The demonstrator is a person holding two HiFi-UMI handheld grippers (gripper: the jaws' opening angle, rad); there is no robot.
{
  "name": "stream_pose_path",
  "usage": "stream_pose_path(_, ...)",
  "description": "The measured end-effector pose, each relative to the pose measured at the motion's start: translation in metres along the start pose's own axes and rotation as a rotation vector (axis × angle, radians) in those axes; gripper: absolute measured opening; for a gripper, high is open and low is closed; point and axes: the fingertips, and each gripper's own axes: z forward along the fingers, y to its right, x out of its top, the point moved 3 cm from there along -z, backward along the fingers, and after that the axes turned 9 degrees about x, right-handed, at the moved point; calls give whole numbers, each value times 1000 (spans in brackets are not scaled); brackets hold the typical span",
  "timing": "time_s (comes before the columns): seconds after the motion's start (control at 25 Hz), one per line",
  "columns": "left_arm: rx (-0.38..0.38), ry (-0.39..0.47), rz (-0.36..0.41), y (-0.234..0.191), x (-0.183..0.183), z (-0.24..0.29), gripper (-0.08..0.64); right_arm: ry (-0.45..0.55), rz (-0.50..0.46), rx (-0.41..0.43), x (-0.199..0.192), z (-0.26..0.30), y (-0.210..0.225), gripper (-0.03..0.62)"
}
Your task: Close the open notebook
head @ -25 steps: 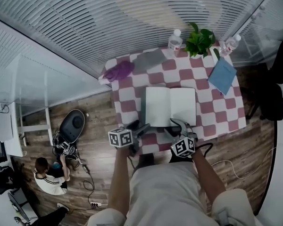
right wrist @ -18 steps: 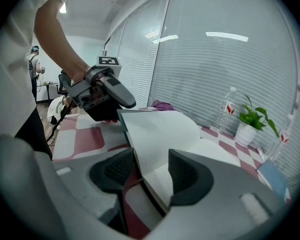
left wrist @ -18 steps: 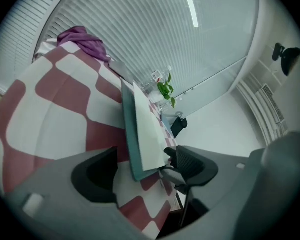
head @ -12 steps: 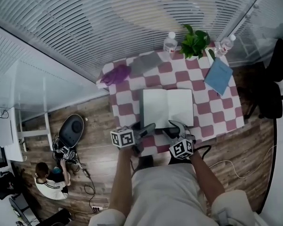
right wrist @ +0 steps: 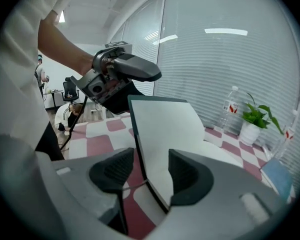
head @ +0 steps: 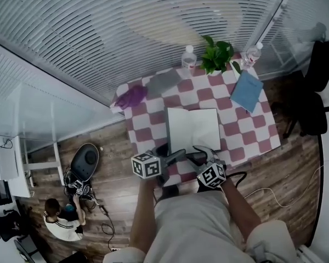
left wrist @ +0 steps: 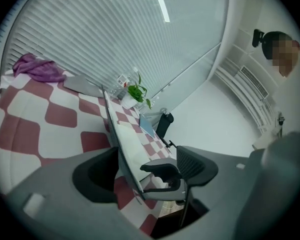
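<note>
We look down on a small table (head: 237, 129) under a red-and-white checked cloth, pushed up against slatted blinds (head: 98, 32). A potted plant (head: 216, 53) and two water bottles (head: 189, 56) stand at its far edge, with a blue book (head: 247, 91) far right and a purple cloth (head: 130, 98) far left. The notebook (head: 194, 129) sits mid-cloth, its near edge just ahead of both grippers and its spine running straight away from us. Its right half (head: 207, 129) lies flat. Its left half (right wrist: 165, 134) stands up off the cloth on edge, white inner face turned right, toward the plant. So the close turns on one direction: that standing half must tip rightward over the spine onto the flat half. The left gripper (left wrist: 146, 168) has its fingers spread. The standing half's near edge passes between them, close by the finger at that view's left and well apart from the other, and we see no pinch. The right gripper (right wrist: 150, 174) also has its jaws apart around the same half. The dark edge is just beside one pad, and we judge it unclamped. The left gripper sits on the outer cover side, so we judge it better placed to push the half over. The right gripper lies near where the half would land and would need to clear out.
</note>
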Motion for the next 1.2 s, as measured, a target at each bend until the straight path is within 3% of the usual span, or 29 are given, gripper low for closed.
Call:
stream_pose_path(0.16,-23,-14,42,18,7,11,353,53,65,-16,0,-26,23,215)
stream_pose_path(0.36,-36,-23,74,39,12,27,353,92,221,-59,-14,-44,59,215)
stream_pose_path(0.56,-49,-51,109,60,11,52,353,44,227,-109,-28,-48,78,215)
stream_pose_path(0.64,-56,-68,122,69,8,65,353,58,245,-106,-31,-49,82,169)
stream_pose_path(0.84,-49,-92,124,84,-1,98,353,55,224,-79,-42,-55,92,141)
stream_pose_path(1.2,77,-92,84,70,-16,137,353,-11,195,-8,-85,-75,115,141)
